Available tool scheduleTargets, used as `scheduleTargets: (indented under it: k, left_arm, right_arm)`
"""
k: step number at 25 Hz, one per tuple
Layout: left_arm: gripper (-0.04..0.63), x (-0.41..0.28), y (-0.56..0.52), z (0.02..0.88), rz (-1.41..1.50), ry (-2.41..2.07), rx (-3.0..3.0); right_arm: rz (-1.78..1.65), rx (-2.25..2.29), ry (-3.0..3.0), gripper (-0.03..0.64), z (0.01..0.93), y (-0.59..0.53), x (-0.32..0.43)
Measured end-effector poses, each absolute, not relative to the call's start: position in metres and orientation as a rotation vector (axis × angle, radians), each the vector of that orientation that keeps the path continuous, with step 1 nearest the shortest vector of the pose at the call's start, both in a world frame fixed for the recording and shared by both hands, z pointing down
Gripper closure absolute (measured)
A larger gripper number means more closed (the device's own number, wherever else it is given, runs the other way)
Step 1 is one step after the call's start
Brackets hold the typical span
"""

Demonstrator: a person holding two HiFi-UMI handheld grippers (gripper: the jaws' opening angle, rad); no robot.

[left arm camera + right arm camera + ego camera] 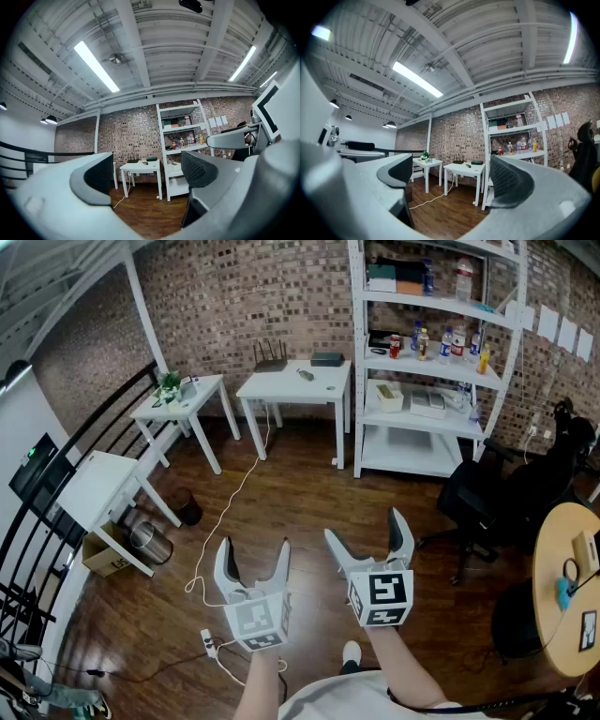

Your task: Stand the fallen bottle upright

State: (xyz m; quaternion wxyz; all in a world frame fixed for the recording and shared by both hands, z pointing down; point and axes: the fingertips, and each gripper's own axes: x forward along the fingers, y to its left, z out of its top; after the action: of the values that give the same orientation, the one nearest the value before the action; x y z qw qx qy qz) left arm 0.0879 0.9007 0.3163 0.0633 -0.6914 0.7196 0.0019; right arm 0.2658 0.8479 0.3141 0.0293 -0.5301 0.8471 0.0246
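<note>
The left gripper and the right gripper are hovering level, side by side above the wooden floor, each with its jaws spread wide and gripping nothing. The bottles are sitting on a white shelf unit well ahead of both grippers, towards the right gripper's side. Whether one of them is lying fallen, I cannot tell.
</note>
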Motion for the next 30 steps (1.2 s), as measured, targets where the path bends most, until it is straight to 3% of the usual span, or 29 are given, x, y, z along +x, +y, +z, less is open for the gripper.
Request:
scheduleTargets:
  k: [10,20,30]
  left_arm:
    - [0.137,0.135,0.791,0.334,-0.047,2.211,-2.11]
    - [0.152,0.145,0.687,0.361,-0.059,2.199,-2.165]
    - [0.155,0.109,0.532,0.351,-0.016,2.173,-2.21]
  right_arm:
    - [-0.112,-1.56,2.683,0.118,0.343,0.732,0.302]
    - [-0.086,-1.557,2.742,0.124,0.377,0.649,0.308]
    - [-0.01,-1.465,2.792,0.244,0.355,0.507,0.257]
